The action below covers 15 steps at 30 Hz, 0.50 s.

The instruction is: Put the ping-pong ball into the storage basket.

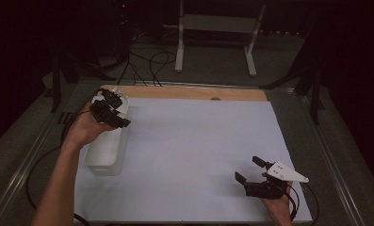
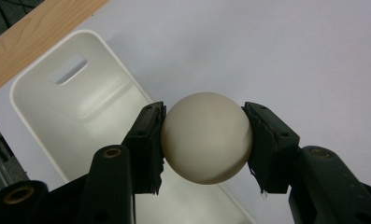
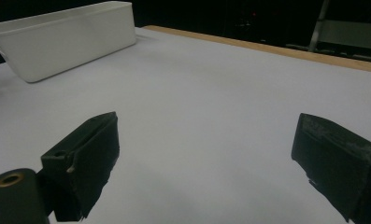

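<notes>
A cream ball (image 2: 206,137) is clamped between the two black jaws of my left gripper (image 2: 204,140). It hangs over the long rim of a white oblong bin (image 2: 75,107), whose inside is bare. In the high view the left gripper (image 1: 113,112) is above the far end of the bin (image 1: 104,148) at the table's left side. My right gripper (image 1: 250,170) stands open near the front right of the white table sheet (image 1: 194,141), nothing between its jaws. Seen from the right gripper view, the gripper (image 3: 206,158) hovers low over the sheet, and the bin (image 3: 66,39) lies far off.
A wooden strip (image 1: 194,92) runs along the table's far edge. Beyond it stand a white frame (image 1: 217,33) and cables (image 1: 147,61) on a dark floor. Metal rails (image 1: 333,155) flank the table.
</notes>
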{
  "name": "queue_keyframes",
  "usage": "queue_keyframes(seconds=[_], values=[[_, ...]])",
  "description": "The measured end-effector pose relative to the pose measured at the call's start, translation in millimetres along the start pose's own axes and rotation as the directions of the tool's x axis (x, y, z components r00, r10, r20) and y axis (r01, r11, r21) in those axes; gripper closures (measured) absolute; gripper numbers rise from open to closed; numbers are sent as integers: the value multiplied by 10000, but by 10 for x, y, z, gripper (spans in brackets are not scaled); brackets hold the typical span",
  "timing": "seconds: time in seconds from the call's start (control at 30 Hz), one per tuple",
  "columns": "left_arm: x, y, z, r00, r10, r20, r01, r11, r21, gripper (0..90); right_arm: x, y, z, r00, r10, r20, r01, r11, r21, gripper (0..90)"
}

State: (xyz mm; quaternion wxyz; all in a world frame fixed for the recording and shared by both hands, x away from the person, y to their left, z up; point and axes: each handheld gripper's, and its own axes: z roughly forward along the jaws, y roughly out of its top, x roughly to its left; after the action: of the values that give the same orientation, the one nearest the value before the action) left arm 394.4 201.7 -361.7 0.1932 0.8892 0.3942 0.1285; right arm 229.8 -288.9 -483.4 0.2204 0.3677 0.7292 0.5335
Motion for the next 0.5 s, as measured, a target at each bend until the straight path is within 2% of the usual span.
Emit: queue_keyframes(seconds=[0.5], values=[[56,-51,-8,9999,-156,-59,156,9999,13,512,-3,1,11,10000,24,27,-24,10000,-44,73]])
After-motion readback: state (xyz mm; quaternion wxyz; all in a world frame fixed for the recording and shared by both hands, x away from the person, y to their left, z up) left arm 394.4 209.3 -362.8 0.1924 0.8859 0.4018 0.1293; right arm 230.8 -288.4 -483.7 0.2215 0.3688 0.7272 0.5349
